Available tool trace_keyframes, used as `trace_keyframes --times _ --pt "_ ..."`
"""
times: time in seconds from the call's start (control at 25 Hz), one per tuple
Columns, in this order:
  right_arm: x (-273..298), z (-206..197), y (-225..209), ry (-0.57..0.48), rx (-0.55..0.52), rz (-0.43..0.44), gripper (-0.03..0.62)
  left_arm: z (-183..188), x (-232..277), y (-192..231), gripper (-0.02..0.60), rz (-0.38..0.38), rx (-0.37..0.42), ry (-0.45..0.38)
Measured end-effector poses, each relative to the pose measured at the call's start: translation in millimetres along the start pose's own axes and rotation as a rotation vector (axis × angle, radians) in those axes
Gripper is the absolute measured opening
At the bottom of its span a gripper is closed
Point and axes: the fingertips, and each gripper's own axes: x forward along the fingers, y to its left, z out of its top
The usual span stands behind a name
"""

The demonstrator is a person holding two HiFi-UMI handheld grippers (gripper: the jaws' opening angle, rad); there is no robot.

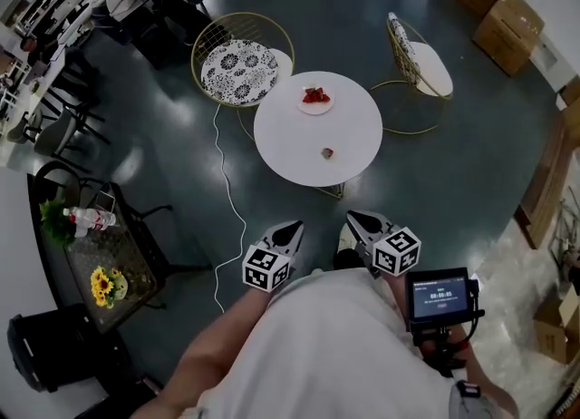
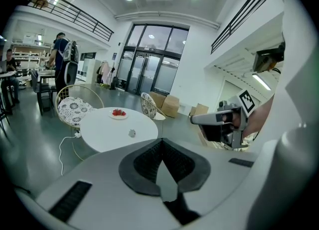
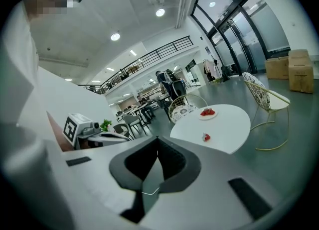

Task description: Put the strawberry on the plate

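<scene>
While we hold both tools out in front of us, the left gripper (image 2: 160,143) has its jaws closed tip to tip with nothing between them. The right gripper (image 3: 158,142) is the same: jaws together, empty. Seen from the head view, the two sit side by side close to our body, both aimed toward a round white table (image 1: 290,141) that stands well apart from them.

On that table, a single strawberry (image 1: 327,152) lies on the bare top on the side nearer to us. The plate (image 1: 317,111) sits toward the far edge, apart from the loose berry, and already holds a small heap of red strawberries.

Around the table stand two gold wire chairs. One (image 1: 240,68), with a black-and-white patterned cushion, is at the far left, just beside the table. The other (image 1: 419,59) is at the far right. A white cable (image 1: 227,190) snakes across the dark, glossy floor to the left of the table. Cardboard boxes (image 1: 494,9) rest by the wall at the upper right.
</scene>
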Motion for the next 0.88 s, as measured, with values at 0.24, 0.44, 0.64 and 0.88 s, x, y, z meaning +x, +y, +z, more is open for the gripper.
trace_keyframes --times 0.24,0.44,0.64,0.88 --pt "6.2 20.0 -43.6 0.023 -0.007 0.009 0.008 25.9 45.8 8.8 0.008 0.010 0.002 0.005" --pt "29.5 47.8 -77.4 0.024 -0.027 0.049 0.008 55.0 78.4 30.6 0.008 0.050 0.000 -0.015" --pt "22.1 75.0 -126.9 0.001 0.005 0.096 0.008 73.3 126.6 21.9 0.008 0.073 -0.018 0.027" --pt "27.6 87.8 -137.2 -0.006 -0.035 0.135 0.008 88.1 140.3 29.3 0.007 0.101 -0.015 0.016"
